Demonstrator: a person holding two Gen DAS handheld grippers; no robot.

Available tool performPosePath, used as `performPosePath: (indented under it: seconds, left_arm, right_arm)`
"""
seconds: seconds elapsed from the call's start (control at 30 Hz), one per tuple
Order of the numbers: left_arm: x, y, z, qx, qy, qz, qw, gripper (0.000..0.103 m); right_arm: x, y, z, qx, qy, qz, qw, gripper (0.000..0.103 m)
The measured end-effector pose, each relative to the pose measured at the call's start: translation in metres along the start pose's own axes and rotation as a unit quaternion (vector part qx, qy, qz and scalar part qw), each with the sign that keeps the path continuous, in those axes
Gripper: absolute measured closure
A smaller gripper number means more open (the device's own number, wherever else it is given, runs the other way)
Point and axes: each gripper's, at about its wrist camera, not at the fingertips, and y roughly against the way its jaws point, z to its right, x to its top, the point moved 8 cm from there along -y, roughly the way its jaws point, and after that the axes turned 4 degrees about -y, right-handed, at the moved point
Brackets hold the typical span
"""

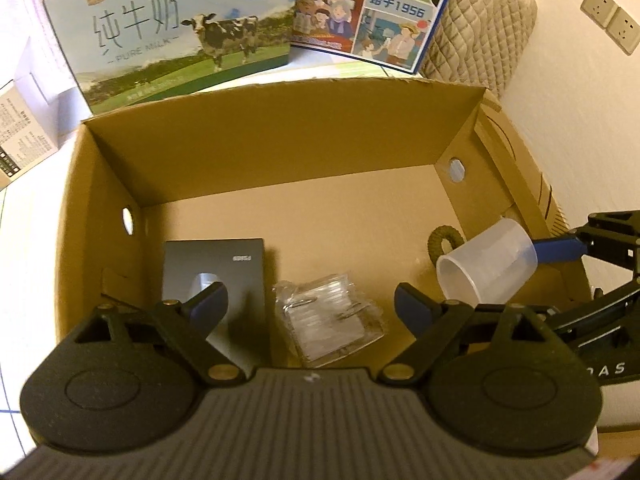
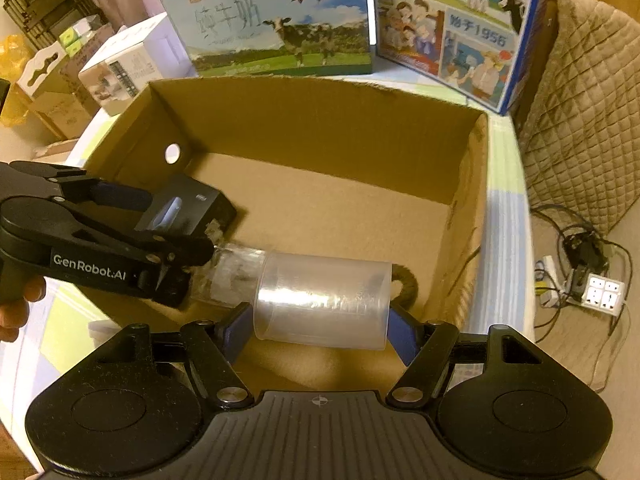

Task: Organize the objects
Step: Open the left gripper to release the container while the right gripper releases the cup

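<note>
Right wrist view: right tool (image 2: 320, 330) pinches the clear cup (image 2: 322, 304), hiding a rope ring (image 2: 405, 286).

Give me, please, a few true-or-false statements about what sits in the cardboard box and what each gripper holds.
1. The right gripper holds the translucent cup on its side. True.
2. The left gripper grips the dark flat box. False: its jaws are open and hold nothing.
3. A clear plastic packet lies on the floor of the cardboard box. True.
4. The milk cartons are inside the cardboard box. False: they stand behind it.
</note>
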Motion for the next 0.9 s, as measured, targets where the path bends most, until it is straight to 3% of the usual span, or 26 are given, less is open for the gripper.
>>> performPosePath:
  seconds: [0.2, 0.9]
  left_arm:
    - [-0.003, 0.008, -0.007, 0.009, 0.003, 0.005, 0.9999, 0.011]
    - [-0.009, 0.049, -0.011, 0.015, 0.001, 0.034, 0.9993, 0.007]
  right_arm:
    - [0.003, 0.006, -0.003, 0.011, -0.006, 0.015, 1.0, 0.021]
    - [-0.001, 0.039, -0.015, 0.007, -0.008, 0.044, 0.999, 0.017]
